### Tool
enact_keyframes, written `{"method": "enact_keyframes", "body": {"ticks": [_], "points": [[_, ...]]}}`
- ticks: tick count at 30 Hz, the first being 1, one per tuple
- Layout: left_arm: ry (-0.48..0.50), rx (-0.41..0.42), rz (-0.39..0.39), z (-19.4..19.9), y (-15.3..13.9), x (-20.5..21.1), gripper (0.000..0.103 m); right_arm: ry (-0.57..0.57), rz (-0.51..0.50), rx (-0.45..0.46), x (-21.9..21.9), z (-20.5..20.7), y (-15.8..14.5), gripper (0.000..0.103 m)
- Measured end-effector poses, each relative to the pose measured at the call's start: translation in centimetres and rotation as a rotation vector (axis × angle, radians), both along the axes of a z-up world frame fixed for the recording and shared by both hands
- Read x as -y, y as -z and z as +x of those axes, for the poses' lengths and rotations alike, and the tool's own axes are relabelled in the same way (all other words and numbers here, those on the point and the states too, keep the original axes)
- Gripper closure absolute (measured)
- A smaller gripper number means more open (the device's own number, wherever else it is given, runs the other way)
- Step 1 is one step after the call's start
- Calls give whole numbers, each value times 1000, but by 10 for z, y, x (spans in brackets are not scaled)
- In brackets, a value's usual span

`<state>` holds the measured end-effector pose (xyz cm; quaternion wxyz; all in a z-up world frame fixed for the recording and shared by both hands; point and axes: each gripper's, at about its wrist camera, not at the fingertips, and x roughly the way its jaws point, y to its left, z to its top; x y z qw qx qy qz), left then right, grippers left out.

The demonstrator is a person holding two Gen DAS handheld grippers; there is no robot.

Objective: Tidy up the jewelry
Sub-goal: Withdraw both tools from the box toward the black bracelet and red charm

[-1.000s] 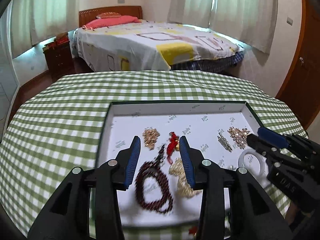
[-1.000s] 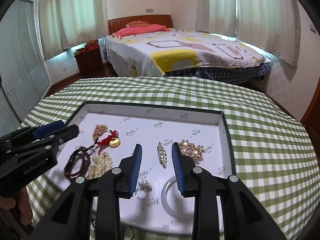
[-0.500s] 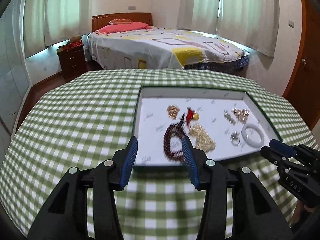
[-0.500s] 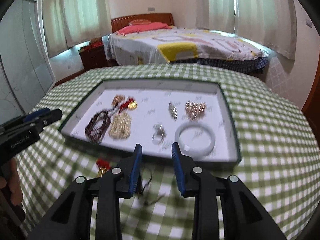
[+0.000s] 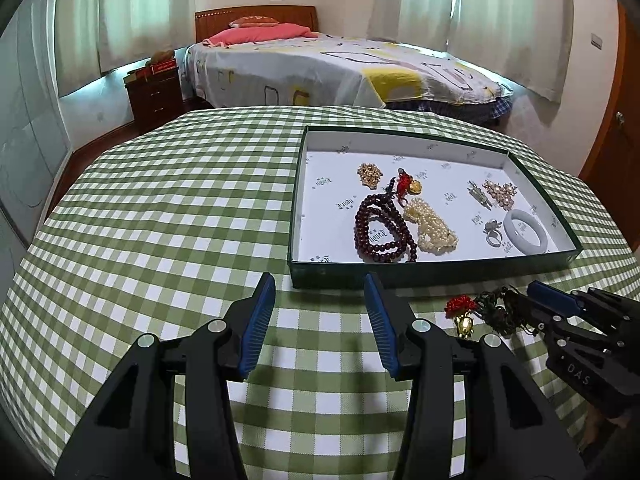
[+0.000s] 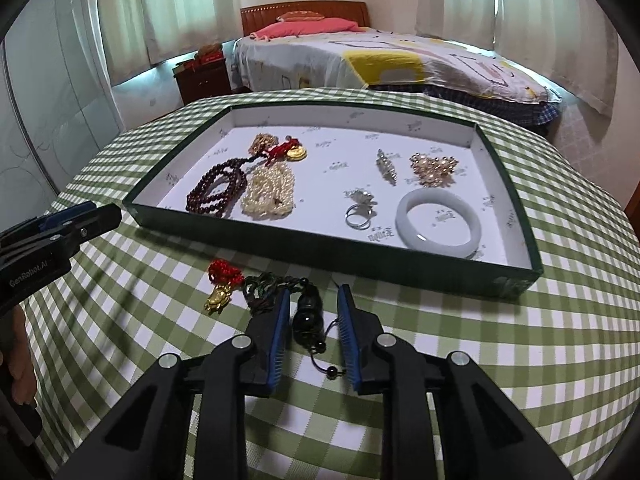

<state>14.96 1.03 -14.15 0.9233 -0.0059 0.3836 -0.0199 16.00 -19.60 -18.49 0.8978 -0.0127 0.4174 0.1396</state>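
Your right tongs (image 6: 310,312) tilt down at the desk's (image 6: 520,340) near edge, closing around a dark bead pendant (image 6: 306,316); your left tongs (image 5: 320,316) hover open, empty.

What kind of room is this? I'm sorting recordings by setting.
Most likely a home bedroom: a made bed with a wooden headboard stands behind the table, a bedside cabinet sits beside it, and curtains cover the windows. The jewelry tray lies on a green checked tablecloth.
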Motion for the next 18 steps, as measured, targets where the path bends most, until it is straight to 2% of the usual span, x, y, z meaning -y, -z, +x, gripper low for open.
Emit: {"method": "enact_keyframes", "body": {"ticks": [6, 8, 10, 18], "points": [[7, -17, -5, 3, 5, 4, 58, -23, -8, -25, -5, 2, 9, 80], [8, -20, -7, 3, 7, 5, 58, -23, -14, -25, -5, 2, 11, 85], [13, -24, -9, 3, 8, 8, 58, -22, -11, -26, -5, 3, 12, 85], [51, -29, -6, 1, 10, 24, 58, 2, -34, 22, 5, -7, -2, 85]]}}
